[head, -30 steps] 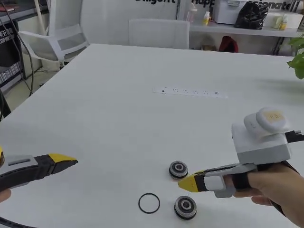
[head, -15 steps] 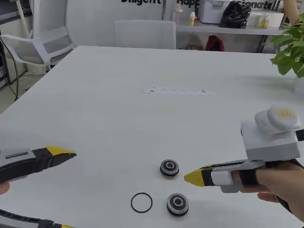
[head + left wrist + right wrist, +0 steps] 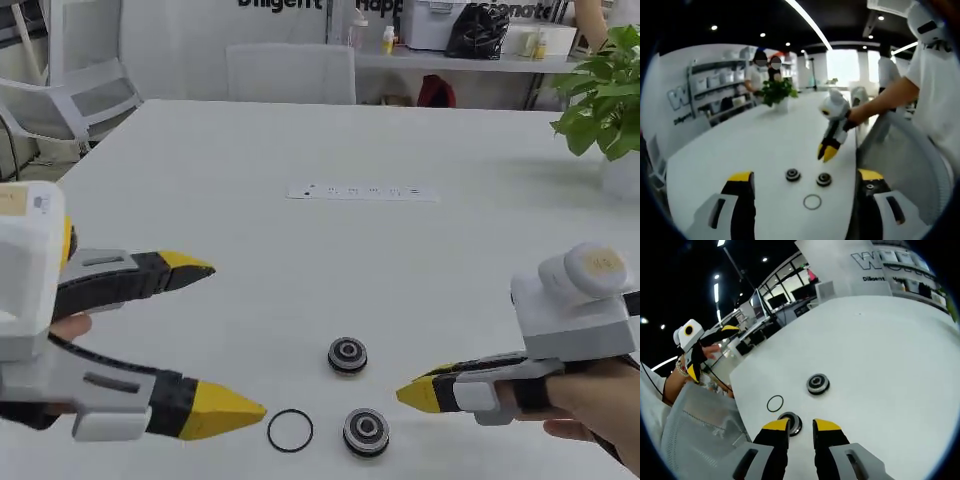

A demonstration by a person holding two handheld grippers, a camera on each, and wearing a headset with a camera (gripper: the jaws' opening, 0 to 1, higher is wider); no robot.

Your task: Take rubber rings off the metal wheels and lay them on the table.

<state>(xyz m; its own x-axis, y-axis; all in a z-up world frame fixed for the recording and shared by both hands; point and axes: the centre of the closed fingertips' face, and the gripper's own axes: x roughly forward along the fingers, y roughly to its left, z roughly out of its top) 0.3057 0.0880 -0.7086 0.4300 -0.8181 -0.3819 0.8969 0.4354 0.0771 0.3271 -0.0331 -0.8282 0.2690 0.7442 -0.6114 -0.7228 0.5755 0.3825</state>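
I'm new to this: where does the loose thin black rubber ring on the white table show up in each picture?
Head view: the thin black rubber ring lies at bottom centre.
Left gripper view: lower centre.
Right gripper view: left of centre.
Shared landmark: the nearer metal wheel, close beside the ring in every view.

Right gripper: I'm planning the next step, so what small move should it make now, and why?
Probably ease the right gripper forward onto the near wheel, which lies just ahead of its jaws. One ring already lies loose; the left gripper hangs wide open, farther off.
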